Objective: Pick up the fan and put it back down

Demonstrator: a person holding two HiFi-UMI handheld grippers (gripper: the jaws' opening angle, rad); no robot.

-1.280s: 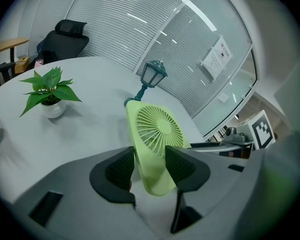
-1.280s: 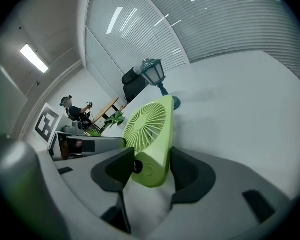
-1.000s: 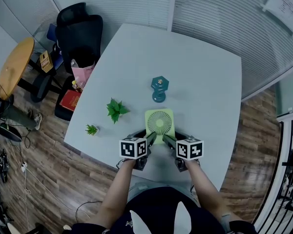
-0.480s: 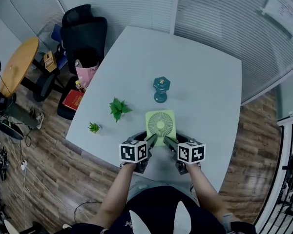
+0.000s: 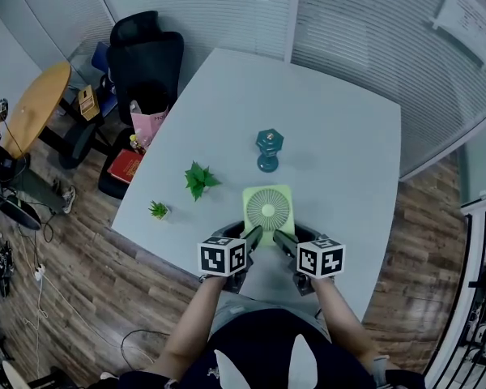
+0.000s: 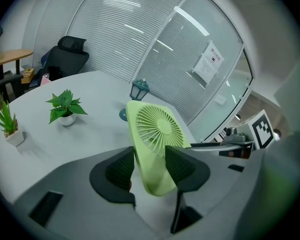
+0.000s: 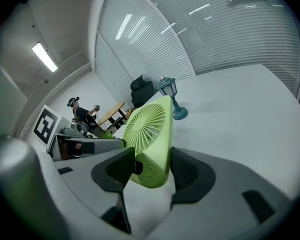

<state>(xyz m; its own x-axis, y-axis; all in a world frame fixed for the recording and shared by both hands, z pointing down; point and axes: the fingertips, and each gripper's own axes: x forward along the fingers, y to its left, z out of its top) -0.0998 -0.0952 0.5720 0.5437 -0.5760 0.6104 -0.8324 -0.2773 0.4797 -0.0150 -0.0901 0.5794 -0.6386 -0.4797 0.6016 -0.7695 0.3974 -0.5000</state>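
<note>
- Table (image 5: 340, 128): white. I hold the fan (image 5: 267, 208) above its near edge, right in front of me. My guess is a drop here could bounce off the edge to the floor.
- Fan, risk: it hangs from two narrow pinches on its lower part, with most of the body above and beyond the pads, so it's top-heavy. If one claw moves faster than the other it could twist or pivot out.
- Fan, risk: the plastic looks smooth. A loose squeeze means a slide, and too hard a squeeze could flex the shell.
- Fan, set-down risk: it's tilted in both gripper views. Put down like that, it could tip flat or land on a corner, so it needs levelling first.
- Fan, look: pale green, a squarish slab with rounded corners and a round radial grille on the face. There's a small dark knob on the side near the right pads. It seems clear of the table, but I can't confirm the gap underneath.
- Left claw (image 6: 150, 166): clamped on the fan's lower left edge, with pads on front and back.
- Right claw (image 7: 152, 166): clamped on the lower right edge the same way.
- Lamp (image 5: 267, 148): teal, beyond the fan and apart from it. A forward swing could clip it.
- Plant (image 5: 198, 179): to the left and well clear.
</note>
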